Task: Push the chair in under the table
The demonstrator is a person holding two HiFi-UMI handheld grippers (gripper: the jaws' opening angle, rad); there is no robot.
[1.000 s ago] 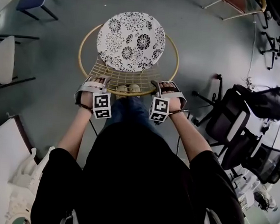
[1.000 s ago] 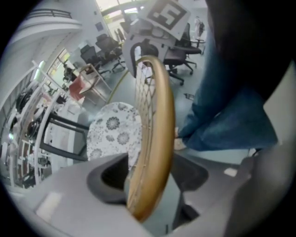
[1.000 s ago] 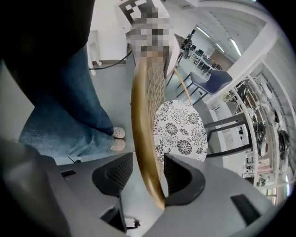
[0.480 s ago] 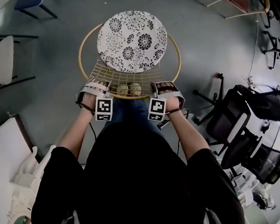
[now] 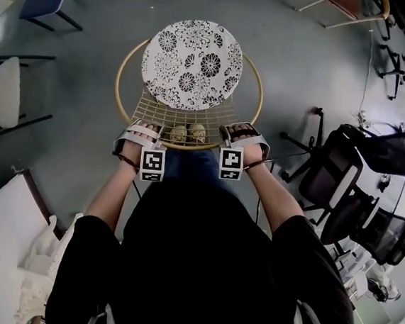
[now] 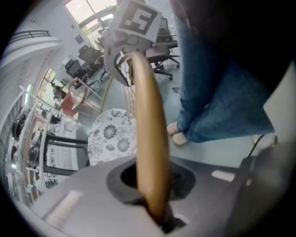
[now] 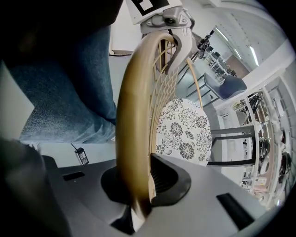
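We see a black short-sleeved top (image 5: 200,264), blue denim jeans (image 5: 188,162) and pale rounded shoes (image 5: 187,133). The grey plastic left gripper (image 5: 143,127) and grey plastic right gripper (image 5: 239,131) each bear a white cube with black square markers (image 5: 152,165).

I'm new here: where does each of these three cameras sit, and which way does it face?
Head view: on the person's head, facing steeply down at a round golden wire chair with a black-and-white floral cushion; arms, left gripper and right gripper show.
Left gripper view: on that gripper, facing along its jaws, which have just been closing onto the chair's rim; jeans and shoes show.
Right gripper view: likewise, jaws just closing onto the rim; jeans show.
Both gripper views share rim, cushion and opposite gripper.
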